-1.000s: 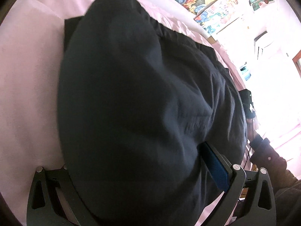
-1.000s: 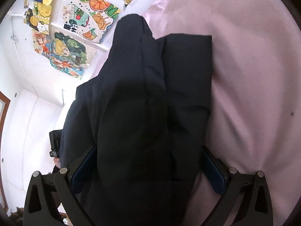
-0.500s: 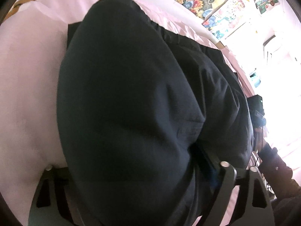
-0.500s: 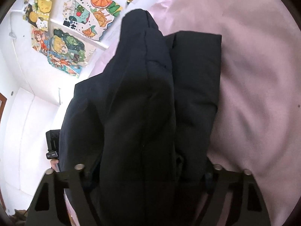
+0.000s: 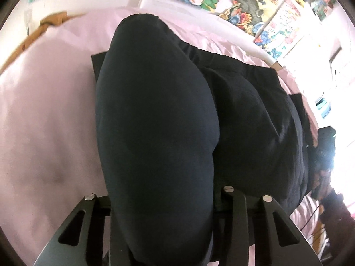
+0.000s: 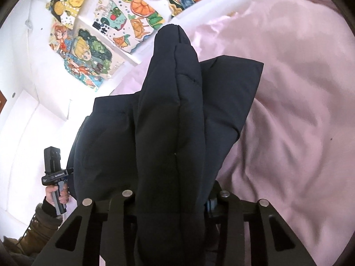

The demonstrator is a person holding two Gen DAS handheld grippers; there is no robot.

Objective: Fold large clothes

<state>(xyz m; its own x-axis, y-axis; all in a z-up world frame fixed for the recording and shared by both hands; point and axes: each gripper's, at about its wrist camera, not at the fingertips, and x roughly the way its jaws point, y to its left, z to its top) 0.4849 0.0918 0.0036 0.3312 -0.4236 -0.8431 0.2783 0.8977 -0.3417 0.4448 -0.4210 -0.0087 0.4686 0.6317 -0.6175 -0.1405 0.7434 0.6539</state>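
Left gripper (image 5: 162, 217): jaws closed down on a thick bulging fold of the dark navy jacket (image 5: 155, 122). The cloth fills the gap and spills over the near end, so the fingertips are hidden. Right gripper (image 6: 170, 210): same story, pinched on a padded, stitched ridge of the jacket (image 6: 170, 122); a bit of blue pad (image 6: 210, 205) shows at the right finger.

Jacket position: near part lifted in both grippers, rest draped back onto the pink bedsheet (image 5: 44, 122). In the right wrist view the held ridge stands up tall, with a flat folded panel just behind it, lying on the sheet (image 6: 299, 110). In the left wrist view a gathered, elastic-looking edge runs along the far side of the bundle.

Off to the side in the right wrist view: the person's hand (image 6: 58, 194) wrapped on the other gripper's handle (image 6: 54, 173), beside the jacket edge.

Farther back: white bed rail (image 5: 244, 42), then a wall of colourful cartoon posters (image 6: 88, 53). Brown cardboard piece (image 5: 40, 33) at the far left bed edge, blurred.
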